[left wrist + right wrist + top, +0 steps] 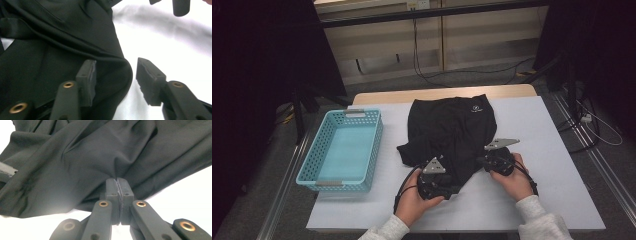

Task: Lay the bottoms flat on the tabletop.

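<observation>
A black garment (454, 127) with a small white logo lies crumpled on the white table top (532, 125). My left gripper (447, 189) sits at its near edge; in the left gripper view it (116, 75) stands open, with a rounded fold of the black garment (62, 45) bulging between the jaws. My right gripper (484, 161) is at the cloth's right near edge. In the right gripper view it (117, 182) is shut, pinching the black garment (105, 150) so the fabric puckers at the jaw tips.
A light blue plastic basket (343, 150) stands empty at the left of the table. Bare table lies to the right and in front of the garment. Cables run over the floor beyond the far edge.
</observation>
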